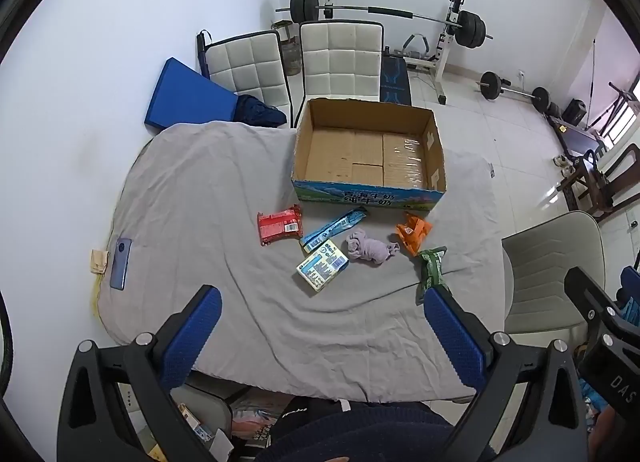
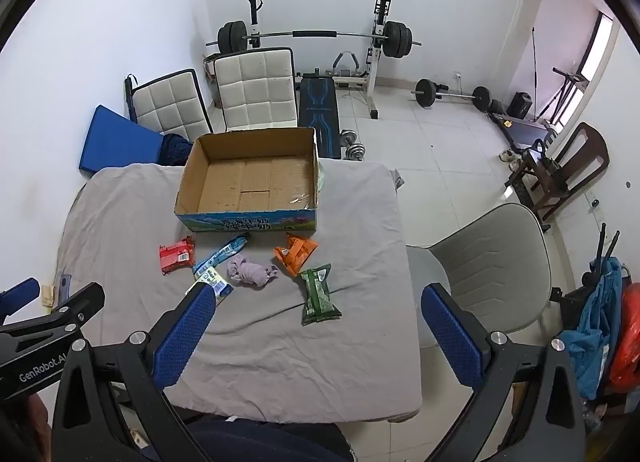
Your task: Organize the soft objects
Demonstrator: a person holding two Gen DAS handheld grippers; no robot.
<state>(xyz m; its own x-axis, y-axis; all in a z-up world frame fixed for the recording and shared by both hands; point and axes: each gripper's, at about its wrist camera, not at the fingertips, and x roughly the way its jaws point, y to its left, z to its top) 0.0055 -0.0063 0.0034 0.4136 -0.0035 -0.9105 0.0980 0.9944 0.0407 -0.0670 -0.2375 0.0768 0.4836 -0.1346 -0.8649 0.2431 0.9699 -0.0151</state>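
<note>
An empty cardboard box (image 1: 368,150) (image 2: 252,182) stands at the far side of the grey-clothed table (image 1: 224,222) (image 2: 320,362). In front of it lie a red packet (image 1: 279,224) (image 2: 176,255), a long blue packet (image 1: 334,227) (image 2: 222,254), a pale blue-labelled pack (image 1: 322,264) (image 2: 216,282), a bunched lilac cloth (image 1: 370,247) (image 2: 250,271), an orange packet (image 1: 414,232) (image 2: 296,253) and a green packet (image 1: 432,270) (image 2: 318,294). My left gripper (image 1: 322,304) and right gripper (image 2: 316,302) are both open and empty, held above the table's near side.
A phone (image 1: 121,264) lies near the table's left edge. Two white padded chairs (image 1: 340,58) stand behind the table, a grey chair (image 2: 492,262) to its right. A blue mat (image 1: 184,94) leans on the wall. Barbell rack and weights (image 2: 316,36) stand at the back.
</note>
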